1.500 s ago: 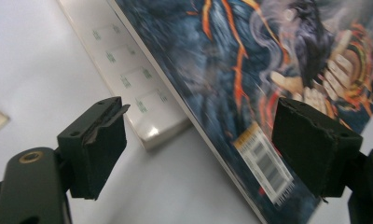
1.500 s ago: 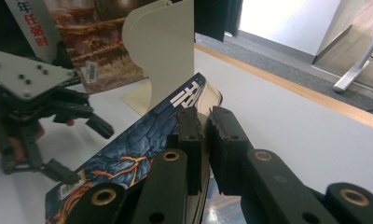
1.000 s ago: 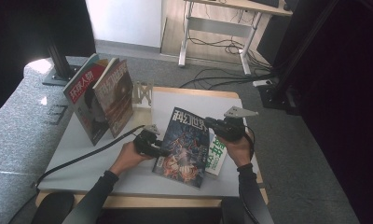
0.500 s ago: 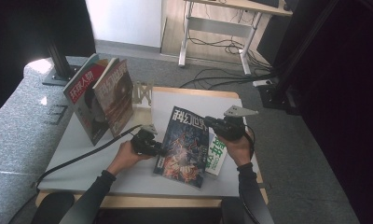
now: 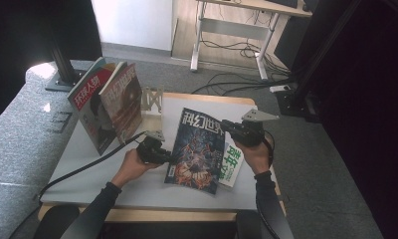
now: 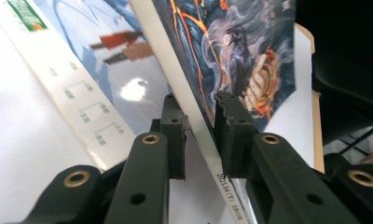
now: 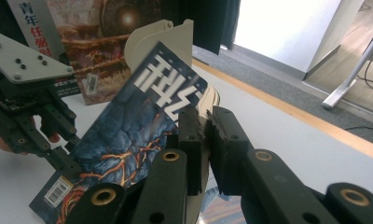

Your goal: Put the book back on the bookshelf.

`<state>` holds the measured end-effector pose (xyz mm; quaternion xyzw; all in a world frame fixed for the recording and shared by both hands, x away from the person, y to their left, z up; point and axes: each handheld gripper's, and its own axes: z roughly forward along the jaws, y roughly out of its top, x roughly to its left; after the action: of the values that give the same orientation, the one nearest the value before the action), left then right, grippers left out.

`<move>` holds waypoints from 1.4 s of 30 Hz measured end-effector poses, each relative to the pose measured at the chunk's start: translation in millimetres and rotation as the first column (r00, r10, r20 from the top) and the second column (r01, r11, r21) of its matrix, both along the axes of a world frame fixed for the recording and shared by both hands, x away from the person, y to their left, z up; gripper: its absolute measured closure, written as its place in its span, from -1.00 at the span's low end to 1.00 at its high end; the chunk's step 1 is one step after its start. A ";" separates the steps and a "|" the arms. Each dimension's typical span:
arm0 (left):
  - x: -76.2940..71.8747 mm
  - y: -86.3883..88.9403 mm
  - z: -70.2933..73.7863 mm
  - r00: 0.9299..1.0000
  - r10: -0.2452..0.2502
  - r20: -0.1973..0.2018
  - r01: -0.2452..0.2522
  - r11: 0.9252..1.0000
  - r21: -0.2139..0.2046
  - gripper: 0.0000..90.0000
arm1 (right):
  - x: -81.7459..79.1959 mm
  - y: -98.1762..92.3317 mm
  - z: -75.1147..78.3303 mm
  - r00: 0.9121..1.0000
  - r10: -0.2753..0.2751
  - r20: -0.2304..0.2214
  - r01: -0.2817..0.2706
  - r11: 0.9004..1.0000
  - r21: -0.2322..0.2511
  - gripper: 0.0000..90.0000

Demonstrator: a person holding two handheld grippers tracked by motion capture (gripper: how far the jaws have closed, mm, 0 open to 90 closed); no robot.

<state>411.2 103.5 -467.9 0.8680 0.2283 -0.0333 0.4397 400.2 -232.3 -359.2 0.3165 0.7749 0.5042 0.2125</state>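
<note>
A dark blue magazine [image 5: 197, 149] with white characters on its cover hangs tilted above the table, held from both sides. My left gripper [image 5: 167, 158] has just been closing on its spine edge. In the left gripper view the pads [image 6: 175, 135] press the white spine of the magazine [image 6: 240, 51] between them. My right gripper [image 5: 227, 127] is shut on the far right edge of the cover. In the right gripper view its jaws [image 7: 204, 114] pinch the thin edge of the magazine [image 7: 124, 126], with the left gripper [image 7: 69, 161] at the lower left.
A green and white magazine [image 5: 232, 164] lies flat under the lifted one. Two magazines [image 5: 95, 107] [image 5: 123, 99] lean upright at the table's left against a beige bookend [image 5: 152, 102]. The white mat [image 5: 87, 164] covers the wooden table. A cable trails left from the left gripper.
The left jaws have closed onto the magazine's spine edge. The magazine has lifted slightly and stands steeper. The right gripper has kept still with its hold.
</note>
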 end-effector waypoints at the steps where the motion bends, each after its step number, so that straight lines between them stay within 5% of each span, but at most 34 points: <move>1: -0.3 0.6 1.5 1.000 0.003 0.003 -0.003 1.000 -0.003 0.69 | 0.5 0.6 1.8 1.000 0.000 0.005 0.000 1.000 -0.001 0.80; 8: -2.9 7.2 17.1 0.998 0.006 0.059 -0.006 1.000 -0.008 0.75 | 2.6 3.5 14.8 0.999 -0.011 0.040 0.011 1.000 -0.003 0.81; 28: -4.2 12.9 47.5 0.993 0.021 0.116 -0.014 0.998 -0.068 0.76 | 3.6 7.0 49.5 0.992 -0.032 0.125 0.032 0.999 -0.003 0.81; 42: -3.8 16.6 58.2 0.979 0.084 0.186 -0.066 0.993 -0.099 0.80 | -1.6 8.0 66.0 0.982 -0.044 0.181 0.043 0.999 0.009 0.81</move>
<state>407.4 120.1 -409.7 0.8368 0.2161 0.0556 0.5000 398.6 -224.3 -293.2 0.2869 0.7439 0.5280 0.2923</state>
